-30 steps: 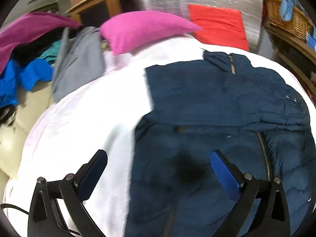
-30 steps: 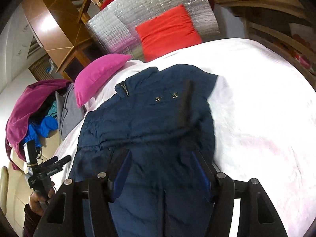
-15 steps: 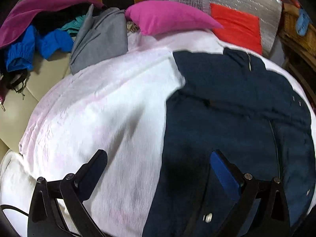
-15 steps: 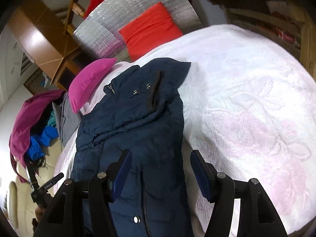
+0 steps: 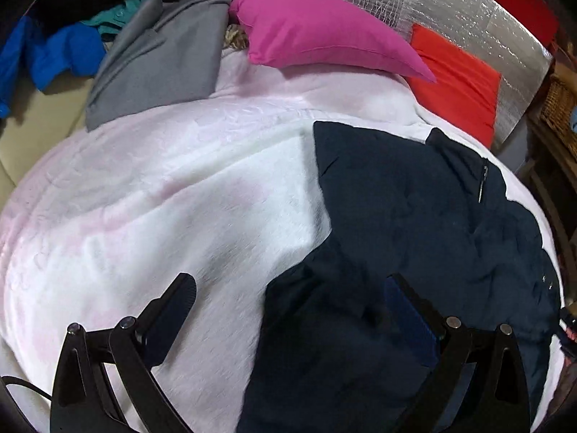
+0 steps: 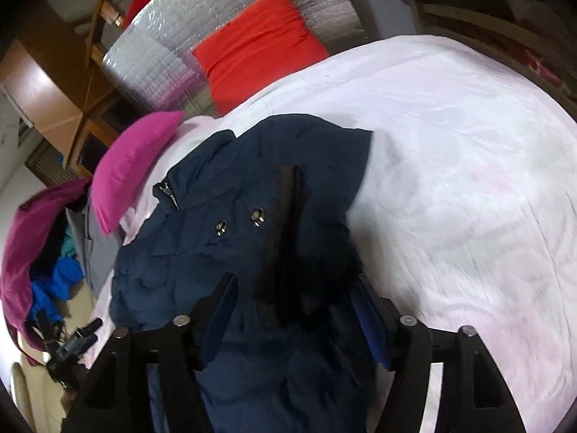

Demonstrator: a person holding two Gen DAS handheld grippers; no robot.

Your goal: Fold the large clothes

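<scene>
Left tool [image 5: 288, 310] stood wide open over the jacket's [image 5: 414, 216] left edge, one finger above the white bed [image 5: 162, 198], the other above navy fabric, gripping nothing. Pink pillow [image 5: 324, 36] and grey garment [image 5: 155, 57] lay beyond. Right tool [image 6: 295, 310] hung over the jacket [image 6: 234, 223], jaws opening, cloth beneath them, not pinched. Jacket lay flat on the bed [image 6: 450, 180].

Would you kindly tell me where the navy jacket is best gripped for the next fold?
Probably at the near hem of the navy jacket, one gripper per side, coming from the near side. It lies flat on the white blanket, collar toward the pink pillow, so the hem can fold upward.
</scene>
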